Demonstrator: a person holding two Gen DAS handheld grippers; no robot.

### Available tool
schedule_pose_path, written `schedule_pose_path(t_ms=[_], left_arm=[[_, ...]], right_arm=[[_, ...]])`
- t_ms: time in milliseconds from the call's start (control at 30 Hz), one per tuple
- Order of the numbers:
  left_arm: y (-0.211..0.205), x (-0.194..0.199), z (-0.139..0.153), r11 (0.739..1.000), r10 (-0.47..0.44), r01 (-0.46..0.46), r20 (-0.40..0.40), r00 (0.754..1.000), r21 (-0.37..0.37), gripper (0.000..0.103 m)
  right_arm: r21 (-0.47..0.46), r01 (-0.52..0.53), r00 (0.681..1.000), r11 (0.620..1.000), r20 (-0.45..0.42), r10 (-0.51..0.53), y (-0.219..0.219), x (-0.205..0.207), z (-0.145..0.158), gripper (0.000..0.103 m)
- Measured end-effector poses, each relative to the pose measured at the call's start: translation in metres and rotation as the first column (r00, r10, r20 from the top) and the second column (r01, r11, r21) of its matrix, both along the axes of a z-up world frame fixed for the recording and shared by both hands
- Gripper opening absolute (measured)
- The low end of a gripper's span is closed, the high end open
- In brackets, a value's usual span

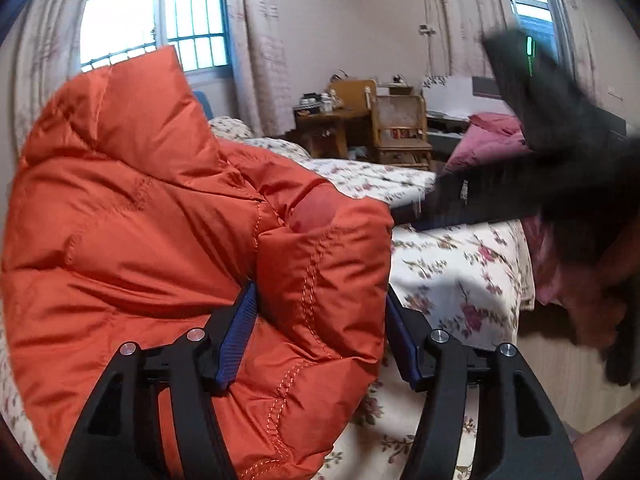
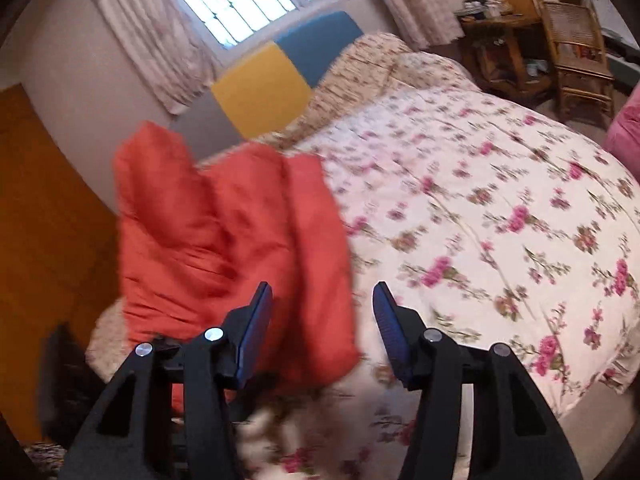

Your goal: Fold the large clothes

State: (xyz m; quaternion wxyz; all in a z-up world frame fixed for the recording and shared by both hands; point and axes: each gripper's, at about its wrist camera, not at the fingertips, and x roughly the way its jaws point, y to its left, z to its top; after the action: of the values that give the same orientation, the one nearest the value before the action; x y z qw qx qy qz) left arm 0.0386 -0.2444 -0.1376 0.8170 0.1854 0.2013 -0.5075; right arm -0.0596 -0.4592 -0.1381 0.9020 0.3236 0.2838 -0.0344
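Orange puffer jacket [image 1: 160, 208]: bunched in a puffy heap on the near left of the floral bed [image 2: 500, 200], partly folded, not yet flat or squared. Left gripper [image 1: 320, 332]: fingers apart, straddling a jacket fold without pinching. Right gripper [image 2: 322, 332]: fingers apart, empty. Final folds judged outstanding.
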Motion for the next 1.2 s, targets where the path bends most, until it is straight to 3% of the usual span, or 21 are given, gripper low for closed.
schedule_pose_path(t_ms=[100,167,200,233,267,333,433,533,700,833,900,1000,1033,1100,1200], left_arm=[[-0.002,0.003,-0.001,1.0,-0.003,0.003,-0.004,1.0,0.005,0.06],[-0.002,0.008,0.001,1.0,-0.005,0.005,-0.015,1.0,0.0,0.06],[-0.001,0.007,0.002,1.0,-0.007,0.007,-0.018,1.0,-0.004,0.06],[0.0,0.006,0.001,1.0,-0.012,0.012,-0.023,1.0,-0.013,0.06],[0.001,0.006,0.002,1.0,-0.018,0.018,-0.029,0.999,-0.022,0.062],[0.009,0.0,0.001,0.998,-0.047,0.045,-0.045,0.998,-0.035,0.068],[0.025,-0.01,0.007,0.994,-0.091,0.088,-0.049,0.995,-0.059,0.071],[0.042,-0.015,0.012,0.992,-0.109,0.104,-0.07,0.992,-0.075,0.071],[0.081,-0.004,0.028,0.988,-0.018,0.001,-0.108,0.994,-0.154,0.071],[0.115,0.039,0.047,0.939,0.189,-0.218,-0.13,0.973,-0.266,0.071],[0.128,0.077,0.052,0.882,0.331,-0.369,-0.173,0.928,-0.294,0.071],[0.137,0.127,0.054,0.788,0.426,-0.517,-0.311,0.85,-0.333,0.071],[0.141,0.139,0.054,0.773,0.432,-0.54,-0.348,0.832,-0.332,0.071],[0.13,0.157,0.05,0.772,0.415,-0.55,-0.404,0.815,-0.318,0.071],[0.107,0.158,0.045,0.799,0.363,-0.507,-0.413,0.835,-0.324,0.071]], right_arm=[[0.001,-0.084,0.996,0.996,0.025,0.084,0.015,0.006,0.009,0.052],[-0.012,-0.123,0.992,0.992,-0.003,0.123,0.026,0.016,0.007,0.05],[-0.03,-0.134,0.99,0.99,-0.046,0.133,0.032,0.022,0.003,0.044],[-0.033,-0.149,0.987,0.988,-0.066,0.147,0.036,0.027,-0.001,0.024],[-0.031,-0.165,0.983,0.986,-0.083,0.162,0.038,0.03,-0.004,0.015],[-0.035,-0.151,0.983,0.988,-0.108,0.147,0.038,0.034,-0.01,0.01],[-0.007,-0.131,0.983,0.991,-0.133,0.129,0.033,0.035,-0.019,0.009],[-0.061,-0.123,0.979,0.99,-0.17,0.112,0.034,0.034,-0.032,0.008],[-0.069,-0.11,0.979,0.991,-0.178,0.097,0.034,0.035,-0.053,0.008],[-0.085,-0.121,0.98,0.989,-0.169,0.106,0.035,0.035,-0.054,0.009],[-0.072,-0.119,0.982,0.99,-0.158,0.106,0.033,0.034,-0.056,0.009],[-0.05,-0.116,0.983,0.992,-0.149,0.107,0.03,0.033,-0.057,0.009],[-0.049,-0.117,0.983,0.992,-0.148,0.108,0.03,0.033,-0.057,0.009],[-0.05,-0.119,0.983,0.992,-0.144,0.111,0.03,0.032,-0.057,0.009],[-0.035,-0.117,0.985,0.993,-0.135,0.111,0.028,0.03,-0.058,0.009]])
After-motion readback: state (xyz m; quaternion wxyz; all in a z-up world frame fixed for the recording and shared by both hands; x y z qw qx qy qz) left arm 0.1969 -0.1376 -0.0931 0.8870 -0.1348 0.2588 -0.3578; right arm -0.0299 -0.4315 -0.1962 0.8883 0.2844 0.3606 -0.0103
